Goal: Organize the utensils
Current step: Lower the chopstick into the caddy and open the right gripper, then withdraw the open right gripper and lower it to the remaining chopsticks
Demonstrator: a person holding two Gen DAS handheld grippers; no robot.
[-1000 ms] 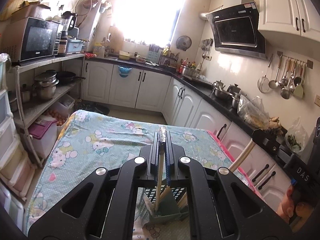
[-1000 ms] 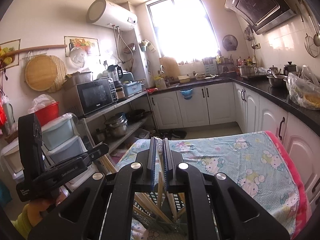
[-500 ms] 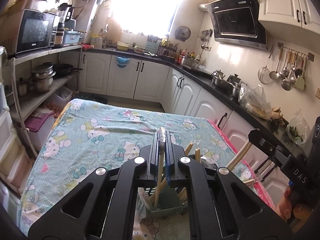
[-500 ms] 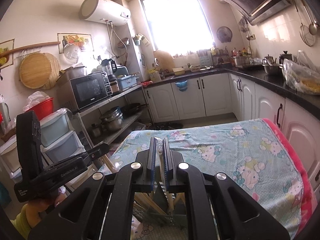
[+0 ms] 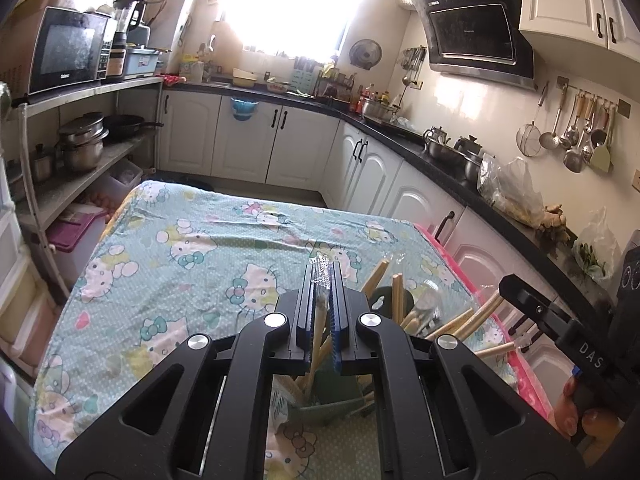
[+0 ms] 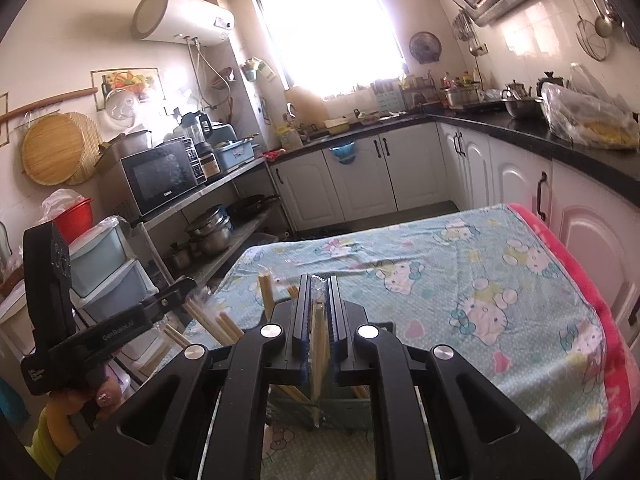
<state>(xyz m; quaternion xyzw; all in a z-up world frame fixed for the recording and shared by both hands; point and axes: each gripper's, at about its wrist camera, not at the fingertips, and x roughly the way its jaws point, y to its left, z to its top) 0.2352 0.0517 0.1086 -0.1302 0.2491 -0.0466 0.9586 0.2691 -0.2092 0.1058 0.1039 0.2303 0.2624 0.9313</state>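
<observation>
A green utensil holder point(image 5: 332, 404) stands on the table's near edge, under both grippers, with several wooden chopsticks point(image 5: 398, 294) leaning out of it. My left gripper point(image 5: 322, 276) is shut on a plastic-wrapped pair of chopsticks point(image 5: 318, 332) whose lower end reaches into the holder. My right gripper point(image 6: 319, 284) has another wrapped pair point(image 6: 319, 332) between its pads, standing upright into the holder point(image 6: 344, 404); its jaws are opening. Each gripper shows in the other's view: the right one point(image 5: 540, 312) and the left one point(image 6: 100, 332).
The table carries a light blue cartoon-cat cloth point(image 5: 192, 264) with a pink border point(image 6: 580, 276). White cabinets under a black counter point(image 5: 452, 160) run along the right. A metal shelf with pots and a microwave point(image 5: 68, 56) stands to the left.
Both grippers have sunk toward the holder, and their chopsticks now reach deeper into it. The right jaws stand slightly wider apart.
</observation>
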